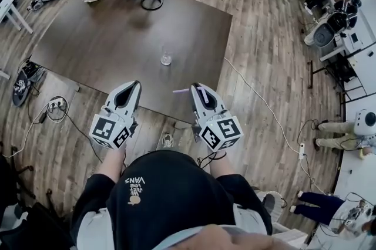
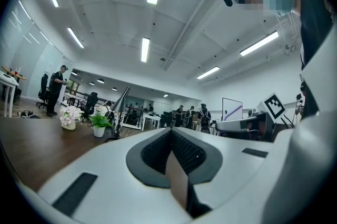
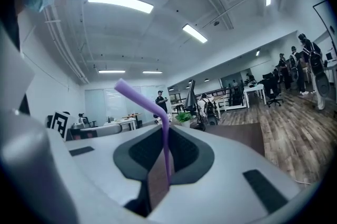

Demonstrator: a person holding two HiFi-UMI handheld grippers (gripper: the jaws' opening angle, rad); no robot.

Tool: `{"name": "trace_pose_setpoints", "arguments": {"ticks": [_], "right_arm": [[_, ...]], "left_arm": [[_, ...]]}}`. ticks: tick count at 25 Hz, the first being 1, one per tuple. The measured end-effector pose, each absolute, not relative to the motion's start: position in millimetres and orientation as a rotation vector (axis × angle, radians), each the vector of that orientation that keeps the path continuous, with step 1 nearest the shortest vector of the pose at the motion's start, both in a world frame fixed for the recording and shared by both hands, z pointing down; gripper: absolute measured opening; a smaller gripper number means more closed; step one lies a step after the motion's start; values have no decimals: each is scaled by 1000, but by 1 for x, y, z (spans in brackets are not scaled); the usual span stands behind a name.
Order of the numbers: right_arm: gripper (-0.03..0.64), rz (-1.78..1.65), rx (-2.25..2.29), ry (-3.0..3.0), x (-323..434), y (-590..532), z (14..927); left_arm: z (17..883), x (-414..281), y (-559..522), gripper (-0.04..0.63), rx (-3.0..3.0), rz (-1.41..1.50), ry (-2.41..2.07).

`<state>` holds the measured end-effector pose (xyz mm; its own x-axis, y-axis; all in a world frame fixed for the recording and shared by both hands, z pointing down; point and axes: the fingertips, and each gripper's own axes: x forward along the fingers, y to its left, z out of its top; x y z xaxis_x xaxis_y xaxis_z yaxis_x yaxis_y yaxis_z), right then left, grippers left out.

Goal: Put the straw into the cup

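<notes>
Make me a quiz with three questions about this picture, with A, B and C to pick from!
1. Where is the cup?
A. on the brown table
B. on a shelf
C. inside a box

2. What colour is the straw?
A. green
B. purple
C. red

3. What is the right tool doing?
A. pinching the straw
B. standing wide open and empty
C. holding the cup

Answers:
1. A: in the head view, the cup stands on the tabletop, ahead of both tools.
2. B: the straw shows purple in the right gripper view.
3. A: the right tool's jaws are closed on the straw's lower part.
</notes>
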<state>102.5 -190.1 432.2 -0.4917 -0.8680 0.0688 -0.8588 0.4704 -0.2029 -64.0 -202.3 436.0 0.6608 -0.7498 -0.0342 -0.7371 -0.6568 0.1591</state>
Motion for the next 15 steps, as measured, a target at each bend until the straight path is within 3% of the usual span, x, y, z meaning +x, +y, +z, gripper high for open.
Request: {"name": "trace_pose_setpoints", "arguments": {"ticks": [15], "right_arm": [[41,-361,-1433,2748,130,-264,441]], "left_arm": [[440,-32,-264,11,2686,-125,-1356]]}}
